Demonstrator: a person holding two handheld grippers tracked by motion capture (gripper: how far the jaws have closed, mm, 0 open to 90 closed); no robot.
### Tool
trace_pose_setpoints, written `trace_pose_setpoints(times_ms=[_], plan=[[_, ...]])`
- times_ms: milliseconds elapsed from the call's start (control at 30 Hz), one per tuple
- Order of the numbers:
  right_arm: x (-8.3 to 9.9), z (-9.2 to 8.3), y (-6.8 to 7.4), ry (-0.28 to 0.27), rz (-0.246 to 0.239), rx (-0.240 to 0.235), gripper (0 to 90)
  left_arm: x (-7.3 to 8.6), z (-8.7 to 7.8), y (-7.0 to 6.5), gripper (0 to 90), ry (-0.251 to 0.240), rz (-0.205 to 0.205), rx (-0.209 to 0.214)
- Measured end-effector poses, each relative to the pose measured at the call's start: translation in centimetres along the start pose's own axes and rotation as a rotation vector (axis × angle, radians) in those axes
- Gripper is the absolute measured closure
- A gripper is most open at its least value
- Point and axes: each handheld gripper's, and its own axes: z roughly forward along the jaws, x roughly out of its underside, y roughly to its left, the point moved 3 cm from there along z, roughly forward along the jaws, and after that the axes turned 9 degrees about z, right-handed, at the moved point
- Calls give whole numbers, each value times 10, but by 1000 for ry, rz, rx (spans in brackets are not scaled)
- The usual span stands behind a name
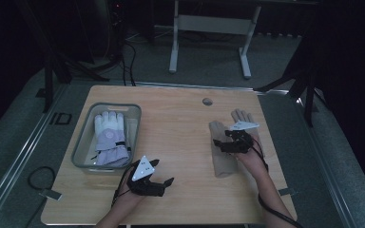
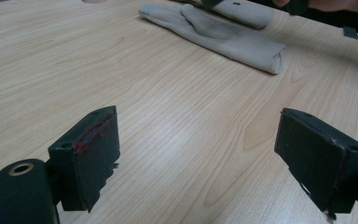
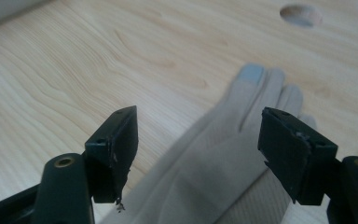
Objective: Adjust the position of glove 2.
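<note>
Two beige gloves lie on the right half of the wooden table. One beige glove (image 1: 220, 159) (image 2: 228, 37) lies lengthwise, and the other (image 1: 241, 116) (image 3: 223, 158) is beside it, partly under my right hand. My right gripper (image 1: 221, 143) (image 3: 198, 135) hovers over this second glove; its jaws are apart with the fabric below them, not pinched. That glove has a pale blue fingertip (image 3: 251, 73). My left gripper (image 1: 164, 172) (image 2: 196, 140) is low over bare wood near the front, open and empty, facing the beige gloves.
A grey basket (image 1: 83, 137) at the left holds a white and lavender glove (image 1: 110, 137). A round cable hole (image 1: 207, 101) (image 3: 300, 15) sits near the table's far edge. A white desk frame (image 1: 209, 28) stands on the floor beyond.
</note>
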Motion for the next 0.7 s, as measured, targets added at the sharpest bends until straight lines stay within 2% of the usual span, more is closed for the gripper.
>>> trace_pose_setpoints(times_ms=[200,267,333,400,467,567,700], plan=[[12,11,-3,9,-4,22,318,3,1,-2,141,7,7,0],[18,16,-7,20,18,49,340,5,2,-3,141,8,5,7],[21,16,-10,30,21,68,372,4,1,-2,141,5,4,12],[25,18,-13,63,12,99,392,4,1,-2,141,4,4,10],[27,19,-15,52,44,82,418,4,2,-1,142,4,1,11],[28,18,-14,56,45,100,519,4,2,-1,141,5,-1,9],[27,18,-6,66,86,117,725,4,3,-1,141,5,-1,8]])
